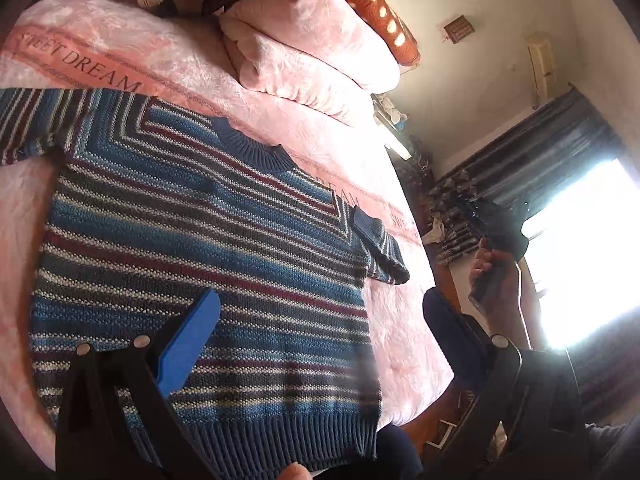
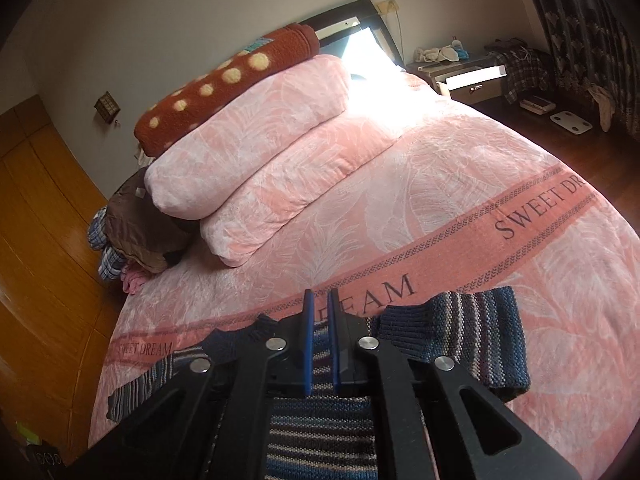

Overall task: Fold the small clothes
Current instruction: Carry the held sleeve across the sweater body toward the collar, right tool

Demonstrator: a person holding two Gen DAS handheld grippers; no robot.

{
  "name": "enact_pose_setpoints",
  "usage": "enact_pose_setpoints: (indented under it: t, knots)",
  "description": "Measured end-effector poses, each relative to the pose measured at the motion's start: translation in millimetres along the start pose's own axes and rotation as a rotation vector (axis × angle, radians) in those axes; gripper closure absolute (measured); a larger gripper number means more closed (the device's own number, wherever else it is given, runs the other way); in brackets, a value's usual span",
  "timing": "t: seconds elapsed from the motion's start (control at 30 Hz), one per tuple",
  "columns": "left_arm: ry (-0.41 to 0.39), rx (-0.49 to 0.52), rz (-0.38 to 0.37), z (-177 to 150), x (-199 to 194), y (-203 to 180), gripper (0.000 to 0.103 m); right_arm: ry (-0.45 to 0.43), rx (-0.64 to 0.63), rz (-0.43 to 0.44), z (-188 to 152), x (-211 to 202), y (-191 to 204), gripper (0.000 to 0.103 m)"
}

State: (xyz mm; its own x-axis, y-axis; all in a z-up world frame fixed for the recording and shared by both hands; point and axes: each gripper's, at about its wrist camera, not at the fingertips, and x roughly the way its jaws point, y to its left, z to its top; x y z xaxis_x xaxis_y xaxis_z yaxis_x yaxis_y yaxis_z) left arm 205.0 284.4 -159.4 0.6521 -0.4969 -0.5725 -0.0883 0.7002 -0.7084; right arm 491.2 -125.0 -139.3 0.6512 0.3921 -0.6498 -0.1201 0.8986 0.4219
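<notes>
A small knitted sweater (image 1: 208,240) with blue, white and maroon stripes lies flat, front up, on the pink bed cover (image 1: 100,40). One sleeve (image 1: 24,120) is stretched out; the other sleeve (image 1: 376,248) is folded in on itself. My left gripper (image 1: 320,300) hovers wide open above the sweater's lower body, holding nothing. A hand (image 1: 496,280) holds the other tool off the bed's side. In the right wrist view, my right gripper (image 2: 320,296) hangs over the collar end of the sweater (image 2: 320,420), its blue pads (image 2: 308,340) nearly together with nothing between them.
A folded pink quilt (image 2: 248,140) and a rust blanket with pale dots (image 2: 224,76) lie toward the headboard. A heap of clothes (image 2: 136,232) sits at the bed's far corner. A nightstand (image 2: 464,76), curtains (image 1: 540,152) and a wooden wardrobe (image 2: 36,220) surround the bed.
</notes>
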Motion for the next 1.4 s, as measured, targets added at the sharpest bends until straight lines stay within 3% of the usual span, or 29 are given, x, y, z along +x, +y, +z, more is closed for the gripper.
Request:
enact_pose_setpoints:
  t: [0.1,0.23,0.33,0.5,0.53,0.63,0.7,0.9,1.1,1.17,1.27,1.4]
  knots:
    - [0.034,0.008,0.007,-7,11,7,0.002,0.155,-0.104,-0.132,-22,48,-10,0.079]
    - [0.090,-0.024,0.009,-17,30,19,0.003,0.259,-0.425,-0.367,-71,113,-4,0.070]
    - [0.112,0.002,0.036,-21,38,22,0.002,0.318,-0.579,-0.441,-100,153,-2,0.062]
    - [0.141,-0.002,0.060,-23,50,35,0.002,0.319,-0.643,-0.516,-111,181,-7,0.061]
    - [0.147,-0.012,0.061,-23,53,38,0.002,0.320,-0.632,-0.514,-109,183,-9,0.061]
    - [0.152,-0.031,0.054,-20,57,44,0.003,0.306,-0.561,-0.493,-101,178,-15,0.086]
    - [0.156,-0.033,0.045,-17,59,45,0.002,0.279,-0.507,-0.466,-95,165,-19,0.093]
    - [0.168,-0.043,-0.002,-3,58,43,0.003,0.197,-0.437,-0.371,-73,117,-1,0.094]
    - [0.174,-0.106,-0.089,26,52,44,0.003,0.114,-0.443,-0.236,-53,77,73,0.094]
    - [0.145,-0.129,-0.090,37,46,49,0.003,0.095,-0.448,-0.188,-54,72,105,0.094]
    - [0.099,-0.122,-0.030,54,37,55,0.003,0.087,-0.473,-0.138,-60,75,146,0.094]
    - [0.104,-0.145,-0.038,74,38,69,0.003,0.113,-0.517,-0.111,-85,101,190,0.094]
